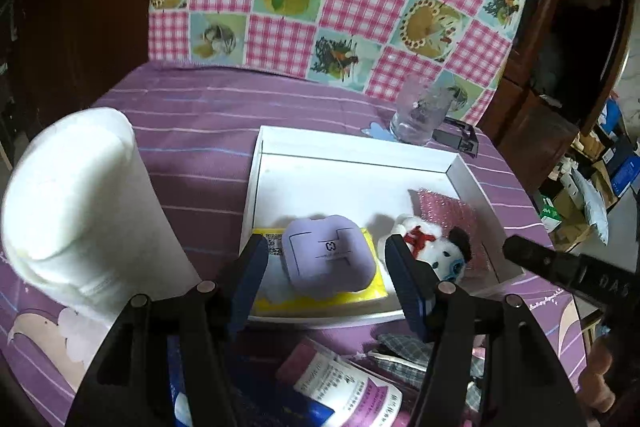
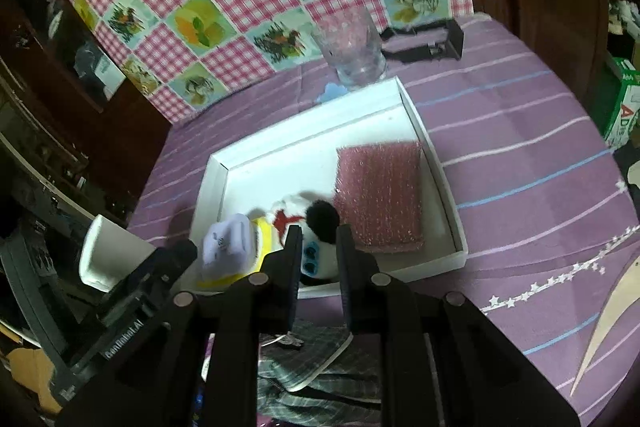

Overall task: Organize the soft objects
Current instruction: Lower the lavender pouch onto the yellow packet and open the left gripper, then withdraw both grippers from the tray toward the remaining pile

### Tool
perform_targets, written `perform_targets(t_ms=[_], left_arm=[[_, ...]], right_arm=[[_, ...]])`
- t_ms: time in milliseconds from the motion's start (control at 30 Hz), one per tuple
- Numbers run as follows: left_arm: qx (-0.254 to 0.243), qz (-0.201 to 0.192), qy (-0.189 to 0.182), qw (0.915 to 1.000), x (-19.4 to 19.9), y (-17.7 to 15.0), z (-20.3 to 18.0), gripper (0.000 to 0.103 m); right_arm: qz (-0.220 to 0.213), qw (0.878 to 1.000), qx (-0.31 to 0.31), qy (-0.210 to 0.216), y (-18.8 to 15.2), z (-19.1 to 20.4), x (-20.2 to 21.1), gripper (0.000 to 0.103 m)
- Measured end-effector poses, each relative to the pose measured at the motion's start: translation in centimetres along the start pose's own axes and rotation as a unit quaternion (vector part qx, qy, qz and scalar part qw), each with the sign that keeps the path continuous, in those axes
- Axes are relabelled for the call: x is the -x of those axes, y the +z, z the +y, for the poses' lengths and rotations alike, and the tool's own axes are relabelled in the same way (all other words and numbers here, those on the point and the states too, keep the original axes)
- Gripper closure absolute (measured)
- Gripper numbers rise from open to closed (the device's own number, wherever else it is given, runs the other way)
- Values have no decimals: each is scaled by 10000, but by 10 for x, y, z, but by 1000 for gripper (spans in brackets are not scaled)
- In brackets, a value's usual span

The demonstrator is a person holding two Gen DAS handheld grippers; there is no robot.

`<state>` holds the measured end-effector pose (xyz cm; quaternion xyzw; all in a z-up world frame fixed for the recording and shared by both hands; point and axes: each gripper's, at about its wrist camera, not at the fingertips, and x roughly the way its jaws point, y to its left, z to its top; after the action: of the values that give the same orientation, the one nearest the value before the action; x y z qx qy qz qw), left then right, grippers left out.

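Holding four soft toys: tray (image 1: 464, 173)

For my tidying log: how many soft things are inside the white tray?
4: purple pouch on a yellow pack, near side; plush dog beside them; pink sponge right. More may be hidden.

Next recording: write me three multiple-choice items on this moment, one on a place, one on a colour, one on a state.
1. Where does the lilac pouch lie?
A. on a yellow packet in the white tray
B. inside the glass
C. on the cloth outside the tray

2. What colour is the sparkly pad in the tray?
A. green
B. pink
C. blue

3. How is the left hand-held gripper?
A. shut on the pouch
B. open, holding nothing
C. shut on the glass

Answers:
1 A, yellow shows under the pouch's edges.
2 B, seen clearly from the right wrist.
3 B, its fingers stand apart, clear of the pouch.
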<state>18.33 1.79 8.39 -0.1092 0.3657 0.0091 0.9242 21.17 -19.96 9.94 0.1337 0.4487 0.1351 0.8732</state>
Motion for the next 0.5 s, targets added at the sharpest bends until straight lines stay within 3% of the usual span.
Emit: perform_targets(t_ms=[167,400,500], left_arm=[[3,-163,-100,9998,27,-7,-4,42],[-407,-519,108,9978,84,-26,-2,41],[-297,-521,219,9980,103,-38,5,31]], right_arm=[[-259,9995,139,74,-5,10,25,62],[-348,9971,650,-170,-34,28,52,61],[-462,9948,835,-356,-50,30,67,61]])
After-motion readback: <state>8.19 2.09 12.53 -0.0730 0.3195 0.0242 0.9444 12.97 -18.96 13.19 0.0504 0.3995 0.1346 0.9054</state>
